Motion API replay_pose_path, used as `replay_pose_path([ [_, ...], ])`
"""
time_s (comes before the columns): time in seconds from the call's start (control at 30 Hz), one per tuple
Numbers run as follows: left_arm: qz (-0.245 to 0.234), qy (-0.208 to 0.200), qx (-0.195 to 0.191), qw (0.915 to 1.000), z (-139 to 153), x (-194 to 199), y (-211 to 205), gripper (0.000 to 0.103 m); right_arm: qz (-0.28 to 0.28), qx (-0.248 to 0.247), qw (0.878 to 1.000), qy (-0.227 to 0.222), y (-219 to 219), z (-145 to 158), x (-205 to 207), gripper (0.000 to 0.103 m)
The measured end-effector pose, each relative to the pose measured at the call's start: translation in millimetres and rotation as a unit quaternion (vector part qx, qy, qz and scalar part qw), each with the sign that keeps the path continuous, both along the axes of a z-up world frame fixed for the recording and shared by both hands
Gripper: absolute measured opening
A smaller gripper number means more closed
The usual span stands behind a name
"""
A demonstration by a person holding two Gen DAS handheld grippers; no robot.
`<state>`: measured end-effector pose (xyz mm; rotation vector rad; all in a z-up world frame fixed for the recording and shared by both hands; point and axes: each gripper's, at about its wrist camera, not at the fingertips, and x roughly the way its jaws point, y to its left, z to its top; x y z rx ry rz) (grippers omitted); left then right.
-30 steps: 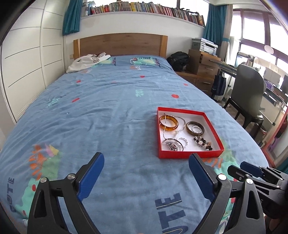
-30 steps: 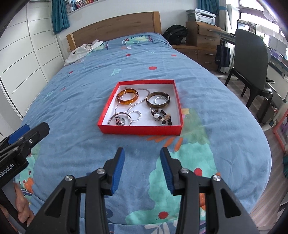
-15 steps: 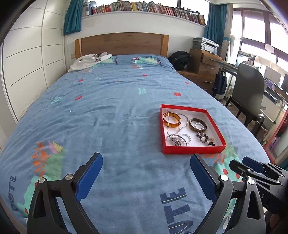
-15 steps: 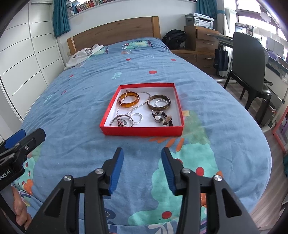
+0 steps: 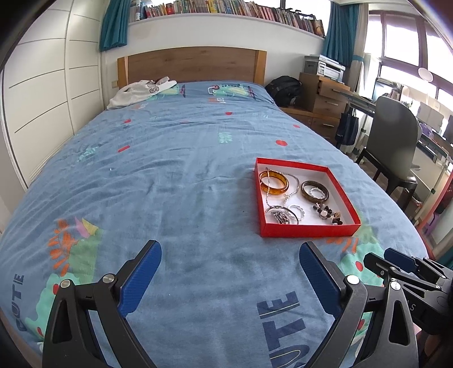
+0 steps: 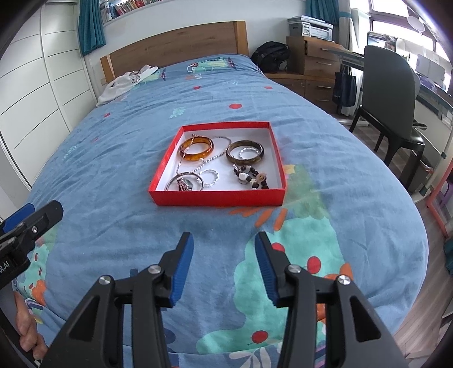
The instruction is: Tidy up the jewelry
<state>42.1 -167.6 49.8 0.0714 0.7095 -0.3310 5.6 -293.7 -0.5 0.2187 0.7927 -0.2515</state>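
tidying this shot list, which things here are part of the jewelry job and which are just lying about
Part of the job:
- red box
- amber bangle
- dark brown bangle
- silver chain necklace
- beaded bracelet
- twisted silver ring
- both open grippers, left gripper, right gripper

Just lying about:
- white garment
- black backpack
- grey chair
- printer

I can read big dark-blue letters "UTE" printed on the bedspread (image 5: 198,198) near the foot of the bed, and "OTE" again at its left edge. On the white garment (image 5: 136,93) by the headboard there's a large "S". The book spines on the shelf (image 5: 226,11) are too small to read.
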Motion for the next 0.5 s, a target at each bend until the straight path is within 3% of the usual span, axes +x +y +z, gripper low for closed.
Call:
replay_pose_path([
  [0.5, -0.002, 0.006, 0.001, 1.0, -3.8, 2.1, 2.1, 0.097, -0.002, -0.004, 1.0, -0.002, -3.6, -1.9, 0.1, 0.044],
])
